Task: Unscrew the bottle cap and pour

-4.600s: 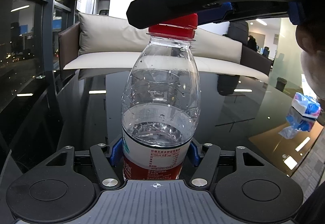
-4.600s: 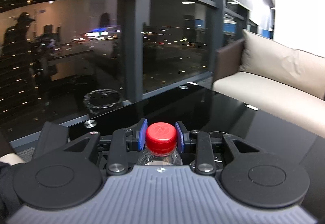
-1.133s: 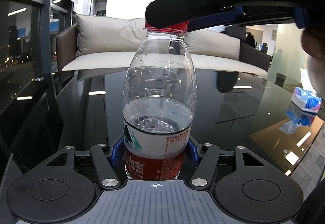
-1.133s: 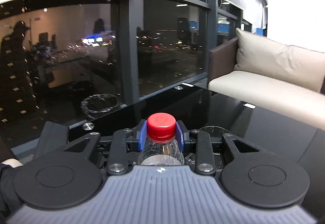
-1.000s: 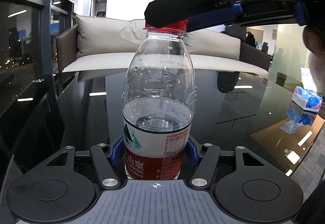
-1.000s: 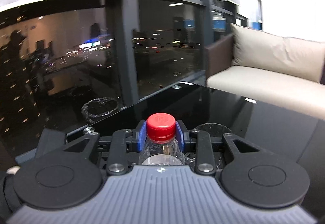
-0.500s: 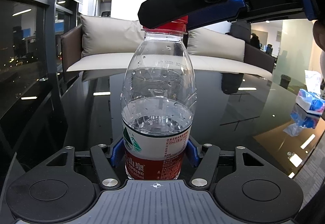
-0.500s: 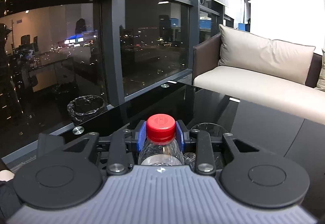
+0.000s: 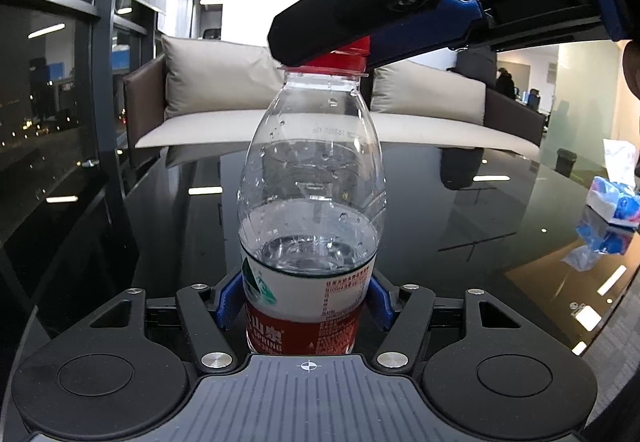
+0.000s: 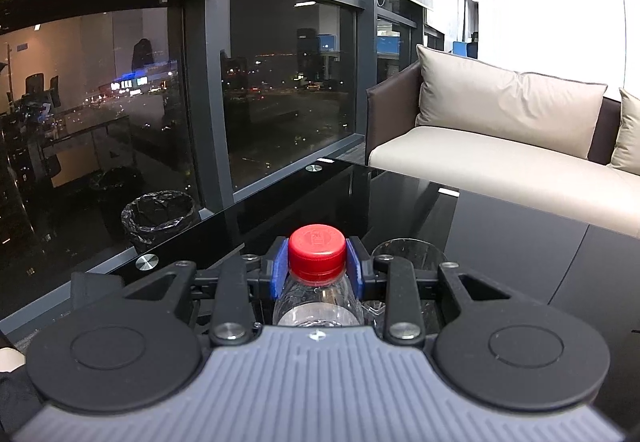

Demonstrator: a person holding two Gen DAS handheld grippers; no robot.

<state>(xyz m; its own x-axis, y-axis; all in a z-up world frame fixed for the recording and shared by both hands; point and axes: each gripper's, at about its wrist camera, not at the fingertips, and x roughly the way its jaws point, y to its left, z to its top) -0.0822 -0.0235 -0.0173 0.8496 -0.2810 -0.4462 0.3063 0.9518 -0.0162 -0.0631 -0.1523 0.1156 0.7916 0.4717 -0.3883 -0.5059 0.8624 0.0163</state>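
A clear plastic water bottle [image 9: 310, 201] with a red and white label stands upright, about half full. My left gripper [image 9: 307, 302] is shut on the bottle's lower body at the label. The red cap [image 10: 317, 250] sits on the bottle's neck. My right gripper [image 10: 317, 266] is shut on the cap from the side, its blue pads [image 10: 281, 269] pressed on both sides. In the left wrist view the right gripper [image 9: 400, 13] reaches in from the upper right and hides most of the cap [image 9: 340, 59]. A clear glass [image 10: 408, 254] stands on the table just behind the right gripper.
The black glossy glass table [image 9: 480, 209] carries a tissue pack [image 9: 614, 197] at the far right. A beige sofa [image 10: 512, 145] stands beyond the table. Dark windows and a lined waste bin [image 10: 160, 213] are to the left.
The right gripper has turned around the cap, and its view has swung towards the sofa. The bottle stays held upright in the left gripper.
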